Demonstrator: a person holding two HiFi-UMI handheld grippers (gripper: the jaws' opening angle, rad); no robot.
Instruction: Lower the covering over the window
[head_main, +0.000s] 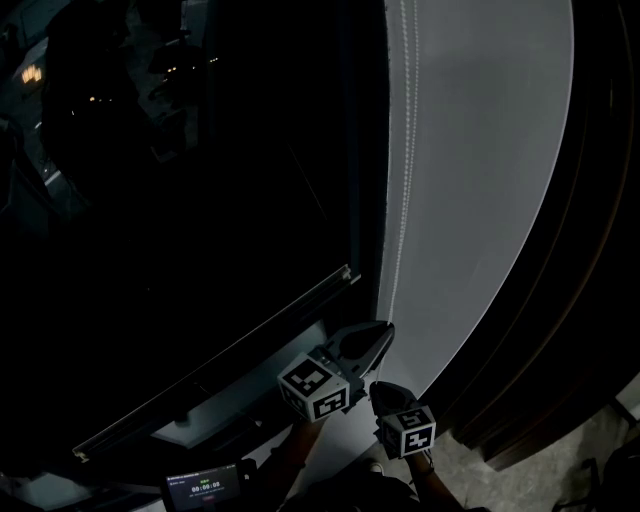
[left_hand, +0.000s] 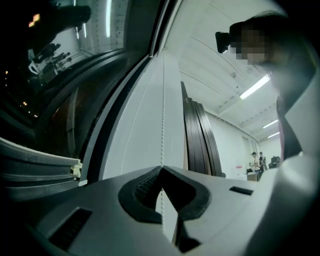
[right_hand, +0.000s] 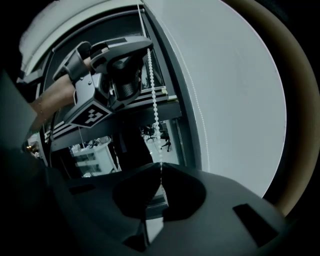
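Both claws are pinched on 1 vertical bead chain (right_hand: 154, 107). The left gripper (right_hand: 145, 46) grips directly above the right gripper (right_hand: 161, 165), with the chain straight between them.

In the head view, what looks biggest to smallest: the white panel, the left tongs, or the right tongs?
1. white panel
2. left tongs
3. right tongs, slightly smaller-looking; camera distance may explain that.

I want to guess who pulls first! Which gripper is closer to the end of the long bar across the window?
Left. The left gripper pinches the bead chain just beside the bar end. The right gripper grips the chain lower down, farther from it.
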